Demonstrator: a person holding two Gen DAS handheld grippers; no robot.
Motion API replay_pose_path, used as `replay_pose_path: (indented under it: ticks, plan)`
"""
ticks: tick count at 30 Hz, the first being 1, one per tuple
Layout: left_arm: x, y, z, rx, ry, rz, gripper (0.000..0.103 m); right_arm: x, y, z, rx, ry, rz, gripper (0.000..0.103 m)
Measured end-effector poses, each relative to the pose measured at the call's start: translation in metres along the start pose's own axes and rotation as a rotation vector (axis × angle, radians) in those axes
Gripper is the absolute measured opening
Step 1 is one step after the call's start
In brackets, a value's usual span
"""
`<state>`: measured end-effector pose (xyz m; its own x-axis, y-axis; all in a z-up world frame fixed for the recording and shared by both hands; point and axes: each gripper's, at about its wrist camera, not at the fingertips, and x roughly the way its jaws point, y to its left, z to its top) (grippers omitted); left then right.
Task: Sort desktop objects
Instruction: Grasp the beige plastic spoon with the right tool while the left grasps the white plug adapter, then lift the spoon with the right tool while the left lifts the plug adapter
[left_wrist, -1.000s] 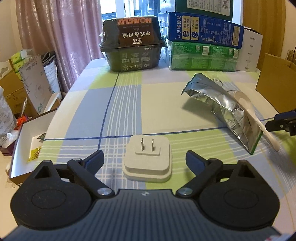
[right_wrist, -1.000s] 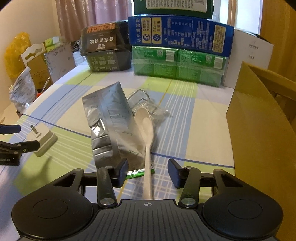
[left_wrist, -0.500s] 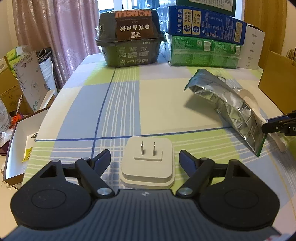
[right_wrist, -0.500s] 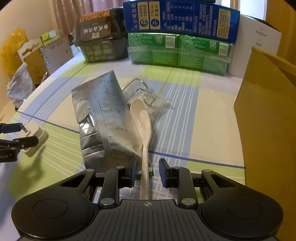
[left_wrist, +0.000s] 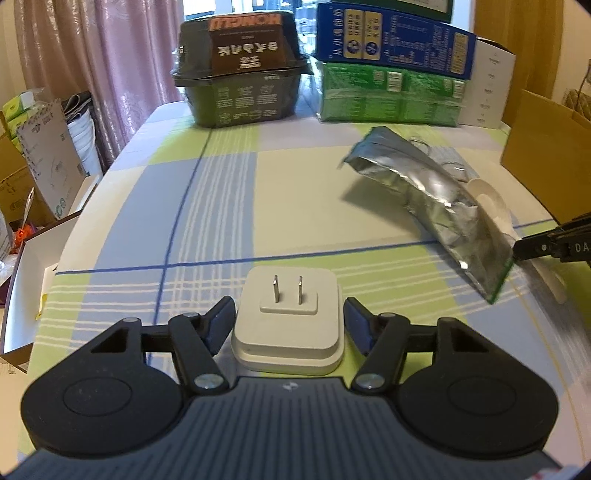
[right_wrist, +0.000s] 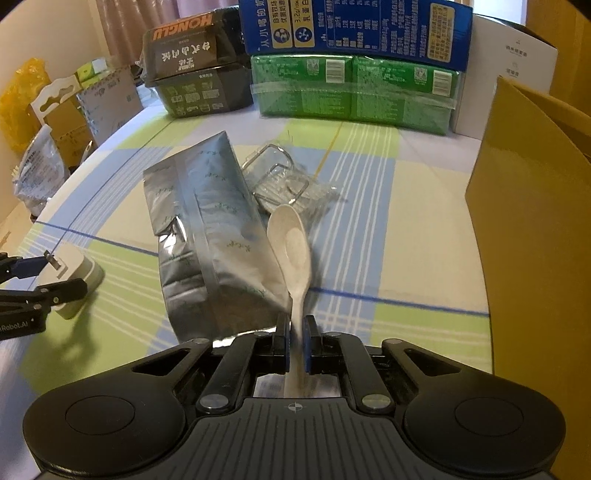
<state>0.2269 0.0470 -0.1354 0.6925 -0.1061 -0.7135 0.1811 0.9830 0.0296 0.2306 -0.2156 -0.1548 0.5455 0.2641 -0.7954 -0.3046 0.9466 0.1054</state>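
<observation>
Fingers on your right gripper (right_wrist: 295, 341) went from spread wide either side of the spoon (right_wrist: 291, 251) 1 second ago to pinched tight on its handle now, so that grab is done. The bowl end looks raised off the cloth, though I can't tell for sure. It sits just right of the foil bag (right_wrist: 207, 236), which I'll use as the landmark for everything else.

Your left gripper (left_wrist: 290, 325) is behind on that. Its 2 fingers have narrowed around the white plug adapter (left_wrist: 288, 317) compared with 1 second ago, but there's a sliver of gap on each side, so it's open and not gripping yet. The adapter is well left of the foil bag, flat on the checked tablecloth (left_wrist: 221, 206) with its 2 prongs up.

Clear plastic packaging (right_wrist: 284, 184) lies behind the bag, touching it, and the brown cardboard box (right_wrist: 535, 221) stands well to the bag's right.

My read: 1 item secured, 1 almost. Finish the squeeze on the adapter before lifting. The box looks like the likely drop spot, but that's a guess.
</observation>
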Motion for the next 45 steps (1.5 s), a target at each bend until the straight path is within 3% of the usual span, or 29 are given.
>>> replay_pose_path:
  ticks: [13, 20, 21, 24, 25, 32, 45]
  plan:
    - [-0.047, -0.048, -0.025, 0.025, 0.011, -0.095, 0.060, -0.056, -0.003, -0.050, 0.204, 0.084, 0.094, 0.003]
    - [-0.061, -0.066, -0.040, 0.015, 0.006, -0.114, 0.060, -0.066, 0.014, -0.066, 0.124, 0.059, 0.086, 0.005]
    - [-0.060, -0.067, -0.041, 0.021, 0.007, -0.108, 0.060, -0.067, 0.015, -0.065, 0.103, 0.045, 0.069, 0.010]
    - [-0.057, -0.067, -0.040, 0.032, -0.006, -0.091, 0.059, -0.066, 0.018, -0.062, 0.051, -0.007, 0.023, 0.039]
    - [-0.057, -0.067, -0.039, 0.031, -0.015, -0.085, 0.060, -0.064, 0.018, -0.061, 0.049, -0.015, 0.020, 0.041]
    - [-0.049, -0.070, -0.039, 0.038, -0.010, -0.094, 0.068, -0.043, 0.020, -0.055, 0.037, -0.030, -0.004, 0.041]
    - [-0.046, -0.074, -0.042, 0.074, -0.005, -0.087, 0.068, -0.026, 0.029, -0.050, -0.036, -0.056, -0.053, 0.040]
